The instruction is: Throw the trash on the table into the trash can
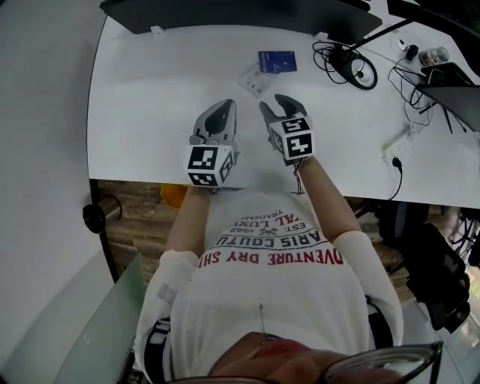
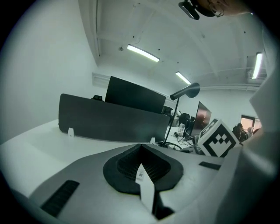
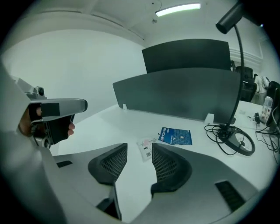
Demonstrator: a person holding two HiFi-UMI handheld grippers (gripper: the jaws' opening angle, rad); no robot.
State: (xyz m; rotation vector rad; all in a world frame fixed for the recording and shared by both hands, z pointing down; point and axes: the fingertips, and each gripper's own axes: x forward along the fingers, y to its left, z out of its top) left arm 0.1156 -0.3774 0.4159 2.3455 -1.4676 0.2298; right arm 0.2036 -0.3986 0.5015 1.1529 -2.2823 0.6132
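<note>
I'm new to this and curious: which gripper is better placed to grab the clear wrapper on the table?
Likely right. The right gripper has its fingers apart, the clear wrapper just ahead of their gap. The left gripper has its fingers together, and its view shows no wrapper.

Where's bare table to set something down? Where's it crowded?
Free: table's left half, between dark divider and near edge, left of the left gripper. Crowded: right end with cables and power strip; blue packet and clear wrapper lie mid-table, ahead of the right gripper.
</note>
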